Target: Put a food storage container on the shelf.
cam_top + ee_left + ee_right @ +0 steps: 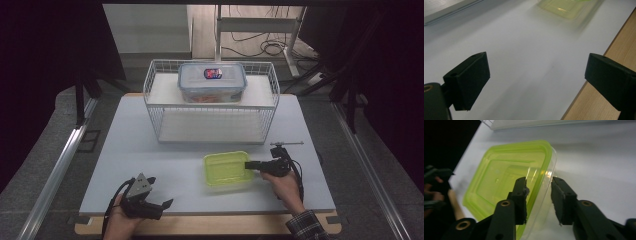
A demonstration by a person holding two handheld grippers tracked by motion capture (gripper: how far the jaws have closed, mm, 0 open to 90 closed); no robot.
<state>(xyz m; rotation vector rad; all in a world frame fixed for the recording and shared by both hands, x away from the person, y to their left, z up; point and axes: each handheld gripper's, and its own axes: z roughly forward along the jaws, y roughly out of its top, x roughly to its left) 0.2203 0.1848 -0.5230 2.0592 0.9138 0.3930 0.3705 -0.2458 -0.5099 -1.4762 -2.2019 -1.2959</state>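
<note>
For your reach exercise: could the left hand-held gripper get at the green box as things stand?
Probably yes: the left hand-held gripper stands open, with bare table between it and the green box, whose far wall sits between the right hand-held gripper's jaws.

Black grippers [256,165], black cables, plaid sleeve [307,225]

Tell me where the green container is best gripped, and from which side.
Grip the green container by its right side wall, coming from the right. It is open-topped and thin-walled, so one jaw fits inside and one outside; the right claw already straddles that rim.
</note>
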